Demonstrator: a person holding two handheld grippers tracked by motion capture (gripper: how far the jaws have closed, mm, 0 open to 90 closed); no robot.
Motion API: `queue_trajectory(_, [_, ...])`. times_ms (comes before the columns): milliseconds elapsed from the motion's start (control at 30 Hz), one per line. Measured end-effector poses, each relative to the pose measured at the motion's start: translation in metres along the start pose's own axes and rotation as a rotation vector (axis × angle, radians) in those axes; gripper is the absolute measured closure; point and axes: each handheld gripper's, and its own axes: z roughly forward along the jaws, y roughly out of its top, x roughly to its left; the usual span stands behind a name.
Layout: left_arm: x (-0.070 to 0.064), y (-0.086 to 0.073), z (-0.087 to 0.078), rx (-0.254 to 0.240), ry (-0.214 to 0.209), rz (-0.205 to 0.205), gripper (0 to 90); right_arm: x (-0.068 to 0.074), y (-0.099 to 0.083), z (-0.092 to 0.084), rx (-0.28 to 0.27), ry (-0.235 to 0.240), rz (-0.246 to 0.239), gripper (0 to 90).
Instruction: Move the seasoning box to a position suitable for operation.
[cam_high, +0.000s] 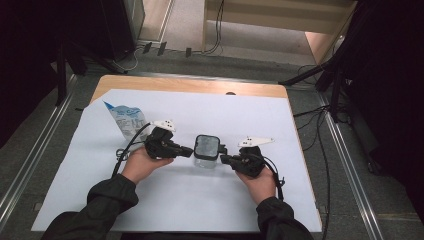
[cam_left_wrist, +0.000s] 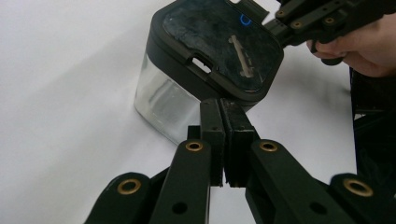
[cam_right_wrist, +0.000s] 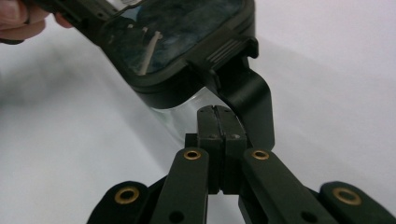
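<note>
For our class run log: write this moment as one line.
left gripper: shut, at container lid | right gripper: shut, by latch | pouch: lying aside

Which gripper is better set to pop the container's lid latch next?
Right, probably. The right gripper, fingers shut, sits right below the black latch tab on its side of the container. The left gripper, also shut, faces the opposite lid edge, better suited to bracing.

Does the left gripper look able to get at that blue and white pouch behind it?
Probably yes. The pouch lies on the white sheet just beyond the left gripper, with nothing between them. But its jaws are shut and pointing at the lidded container, so it would have to turn and open first.
</note>
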Motion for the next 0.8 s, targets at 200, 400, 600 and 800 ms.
queue_trajectory(200, [-0.004, 0.001, 0.007, 0.003, 0.001, 0.009, 89.2, -0.009, 0.002, -0.001, -0.003, -0.025, 0.008, 90.0])
queue_trajectory(400, [-0.002, 0.000, 0.001, 0.006, 0.061, 0.029, 75.5, -0.009, 0.003, -0.007, -0.006, -0.021, -0.003, 90.0])
queue_trajectory(600, [0.000, -0.002, -0.004, 0.007, 0.038, 0.087, 47.2, -0.012, 0.005, -0.015, -0.006, -0.016, -0.009, 90.0])
queue_trajectory(800, [-0.002, 0.004, -0.001, 0.005, -0.021, 0.094, 28.7, -0.020, 0.008, -0.024, -0.031, -0.042, 0.003, 90.0])
